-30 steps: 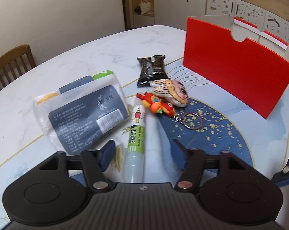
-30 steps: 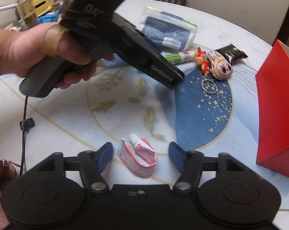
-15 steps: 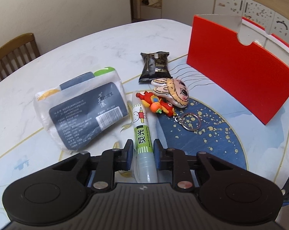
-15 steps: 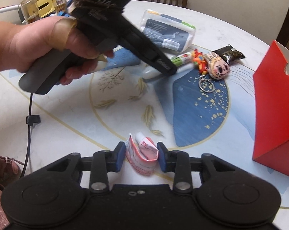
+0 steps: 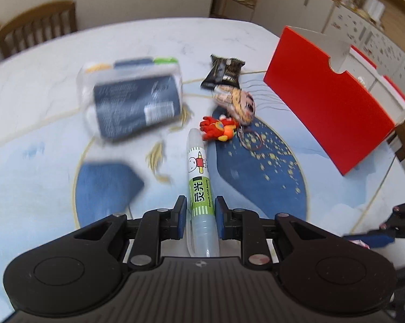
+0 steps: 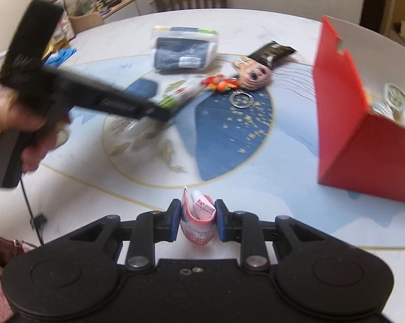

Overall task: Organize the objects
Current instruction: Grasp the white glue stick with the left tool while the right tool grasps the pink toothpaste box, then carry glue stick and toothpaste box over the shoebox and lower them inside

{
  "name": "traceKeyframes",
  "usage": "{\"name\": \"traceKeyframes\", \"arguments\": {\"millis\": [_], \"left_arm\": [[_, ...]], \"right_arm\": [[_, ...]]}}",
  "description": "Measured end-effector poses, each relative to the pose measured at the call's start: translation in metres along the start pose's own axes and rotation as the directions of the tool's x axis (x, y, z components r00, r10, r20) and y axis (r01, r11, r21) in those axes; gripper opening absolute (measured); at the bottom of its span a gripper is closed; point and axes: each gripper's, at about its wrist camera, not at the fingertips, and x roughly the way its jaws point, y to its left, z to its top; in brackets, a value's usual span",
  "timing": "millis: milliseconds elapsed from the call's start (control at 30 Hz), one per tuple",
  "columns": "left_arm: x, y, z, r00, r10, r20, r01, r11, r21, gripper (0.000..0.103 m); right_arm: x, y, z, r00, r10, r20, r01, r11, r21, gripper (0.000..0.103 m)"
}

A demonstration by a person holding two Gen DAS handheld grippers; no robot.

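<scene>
Now the left gripper (image 5: 199, 215) is closed on a smooth, round plastic glue pen (image 5: 199, 185), and the right gripper (image 6: 198, 219), just closing, pinches a soft crumpled pink tube (image 6: 198, 215) above the glossy table (image 6: 256, 202).

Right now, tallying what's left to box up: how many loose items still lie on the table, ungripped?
3: the tissue pack far left, the black snack packet by the red box, the doll keychain between. Others may be hidden.

A red box (image 5: 329, 102) stands on a white marbled table (image 5: 148, 43) patterned with gold-flecked blue; the pen (image 5: 199, 188) wears a green-and-white label, the crumpled tube (image 6: 198, 215) pink and white.
</scene>
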Motion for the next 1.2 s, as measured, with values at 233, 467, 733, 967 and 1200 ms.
{"name": "traceKeyframes", "arguments": {"millis": [233,467,733,967,1200], "left_arm": [[-0.030,-0.006,-0.027,0.999,-0.008,0.038,0.013,0.991,-0.136,0.021],[-0.053,-0.033,-0.039,0.996,-0.007,0.085,0.022,0.984,-0.179,0.021],[-0.077,-0.066,-0.031,0.987,-0.022,0.160,0.052,0.981,-0.188,0.000],[-0.077,-0.096,-0.013,0.986,-0.032,0.164,0.048,0.995,-0.093,0.000],[-0.056,-0.117,-0.024,0.998,-0.018,0.059,0.016,0.999,0.035,0.003]], "right_arm": [[-0.028,-0.025,-0.001,0.998,0.036,0.044,-0.038,0.998,0.054,0.026],[-0.059,-0.044,0.003,0.992,0.063,0.107,-0.071,0.995,0.067,0.026],[-0.092,-0.075,0.014,0.981,0.053,0.185,-0.068,0.995,0.078,0.026],[-0.114,-0.114,0.020,0.967,0.021,0.255,-0.052,0.992,0.117,0.026],[-0.121,-0.139,0.013,0.963,0.029,0.267,-0.071,0.987,0.148,0.026]]}}
